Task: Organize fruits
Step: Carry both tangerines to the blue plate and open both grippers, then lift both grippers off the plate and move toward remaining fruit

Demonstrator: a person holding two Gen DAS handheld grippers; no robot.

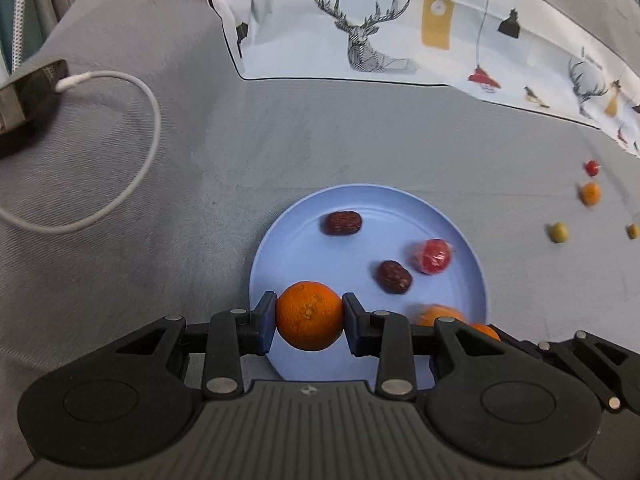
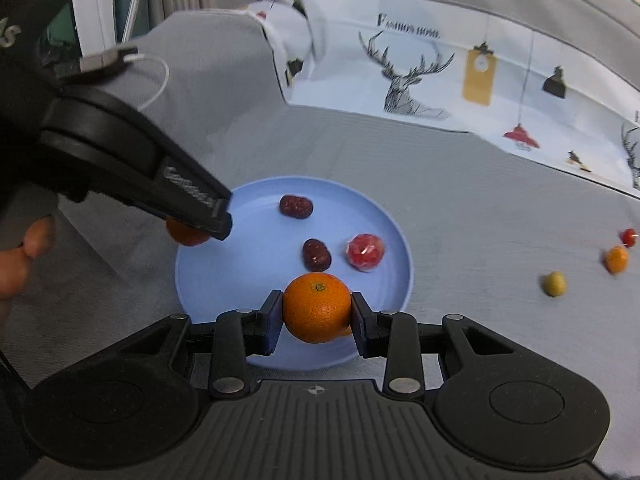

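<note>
A light blue plate [image 1: 296, 236] [image 2: 240, 248] lies on grey cloth. My left gripper [image 1: 309, 322] is shut on a mandarin [image 1: 309, 315] over the plate's near left rim; in the right wrist view it [image 2: 200, 224] shows at the plate's left edge with that mandarin [image 2: 186, 234]. My right gripper [image 2: 316, 314] is shut on another mandarin [image 2: 317, 307] over the plate's near rim; that fruit [image 1: 438, 315] shows at lower right in the left wrist view. On the plate lie two dark red dates [image 1: 342, 223] [image 1: 394, 277] and a wrapped red fruit [image 1: 432, 256].
On the cloth to the right lie a green olive-like fruit [image 2: 554, 283], a small orange fruit [image 2: 616, 259] and a small red fruit [image 2: 629, 237]. A white cable [image 1: 132, 168] loops at the left. A deer-print cloth [image 1: 380, 28] lies behind.
</note>
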